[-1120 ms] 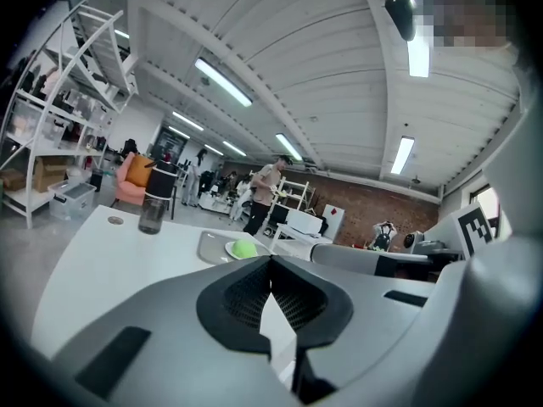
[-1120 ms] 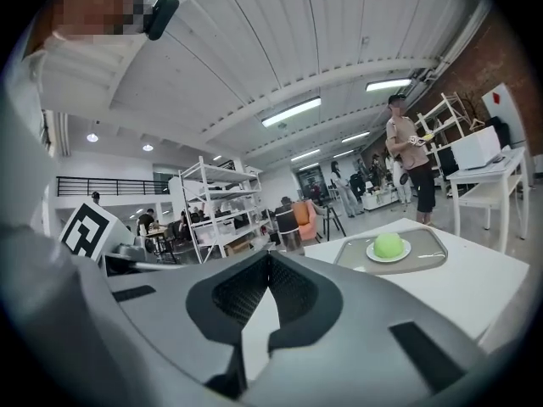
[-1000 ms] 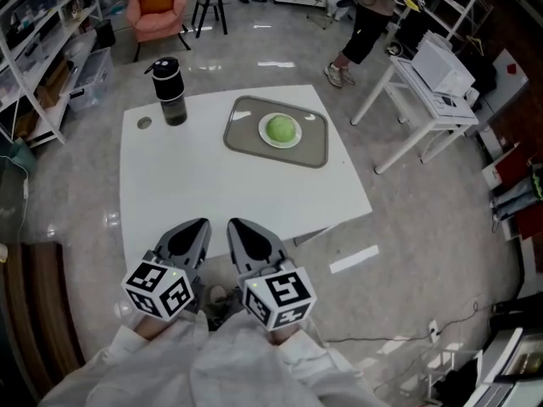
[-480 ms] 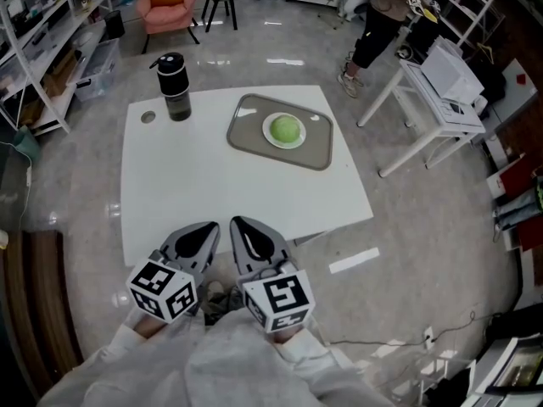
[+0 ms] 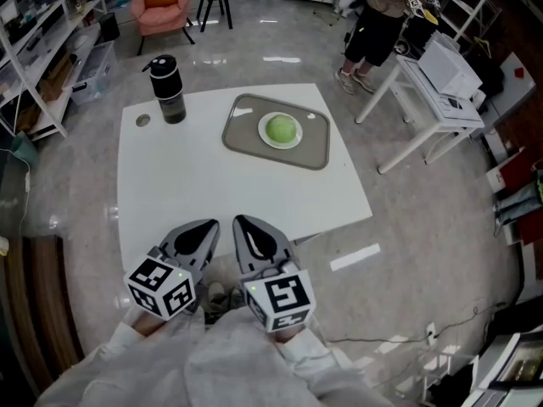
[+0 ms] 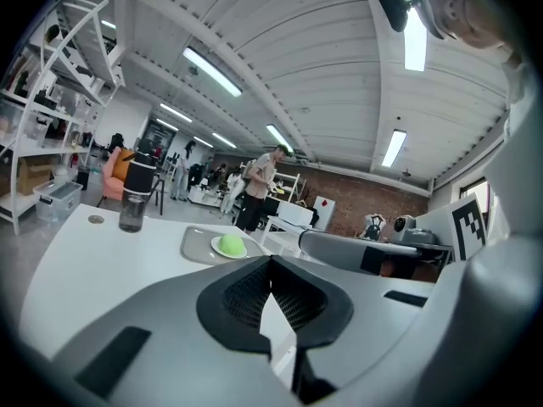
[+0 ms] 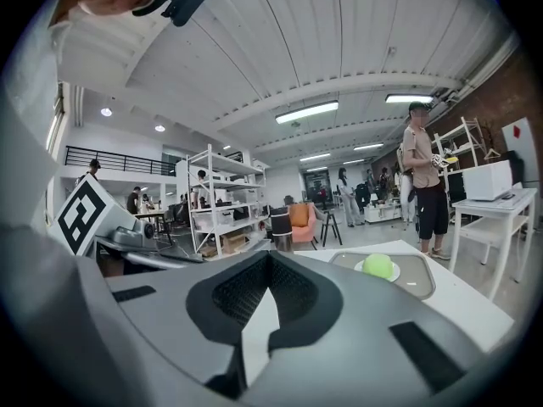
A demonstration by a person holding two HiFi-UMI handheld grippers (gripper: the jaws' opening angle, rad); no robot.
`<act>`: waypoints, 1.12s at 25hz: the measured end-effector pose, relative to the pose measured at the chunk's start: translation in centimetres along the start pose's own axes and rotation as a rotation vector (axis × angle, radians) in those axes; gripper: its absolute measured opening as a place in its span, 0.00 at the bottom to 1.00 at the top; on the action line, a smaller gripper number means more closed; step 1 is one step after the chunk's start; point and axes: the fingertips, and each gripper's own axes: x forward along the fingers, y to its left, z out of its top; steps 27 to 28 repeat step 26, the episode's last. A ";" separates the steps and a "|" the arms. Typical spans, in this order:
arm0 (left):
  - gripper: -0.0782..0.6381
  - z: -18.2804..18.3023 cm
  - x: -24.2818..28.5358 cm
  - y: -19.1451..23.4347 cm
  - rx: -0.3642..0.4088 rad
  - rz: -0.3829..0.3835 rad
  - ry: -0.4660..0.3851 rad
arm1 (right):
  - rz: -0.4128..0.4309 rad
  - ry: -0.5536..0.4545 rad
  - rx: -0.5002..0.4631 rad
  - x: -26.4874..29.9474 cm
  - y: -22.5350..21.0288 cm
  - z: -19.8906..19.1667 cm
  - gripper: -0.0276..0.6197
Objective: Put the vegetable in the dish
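Observation:
A round green vegetable point(image 5: 281, 129) lies on a small white dish point(image 5: 264, 135), which stands on a grey tray point(image 5: 314, 149) at the far right of the white table point(image 5: 195, 181). Both grippers hover side by side over the table's near edge, far from the tray. My left gripper point(image 5: 202, 225) and my right gripper point(image 5: 244, 223) are shut with nothing in them. In the left gripper view the vegetable point(image 6: 230, 244) shows beyond the closed left gripper point(image 6: 271, 261). The right gripper view has the vegetable point(image 7: 377, 265) to the right of the closed right gripper point(image 7: 269, 257).
A dark bottle point(image 5: 167, 89) stands at the table's far left corner, with a small round disc point(image 5: 142, 120) beside it. A person point(image 5: 373, 24) stands beyond the table, next to a white side table point(image 5: 433, 83). Shelving point(image 5: 42, 49) lines the left side.
Both grippers have stayed shut at about the same place by the near edge. Only the head view has shifted a little.

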 end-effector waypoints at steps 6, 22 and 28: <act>0.12 -0.2 0.4 0.1 -0.011 -0.003 0.008 | 0.014 0.020 0.002 0.4 -0.1 -0.3 0.06; 0.12 -0.5 1.1 0.4 -0.024 0.005 0.031 | 0.017 0.055 -0.017 0.7 -1.1 -0.7 0.06; 0.12 -0.7 1.1 0.6 -0.043 0.013 0.044 | 0.022 0.059 -0.024 0.9 -0.7 -0.4 0.06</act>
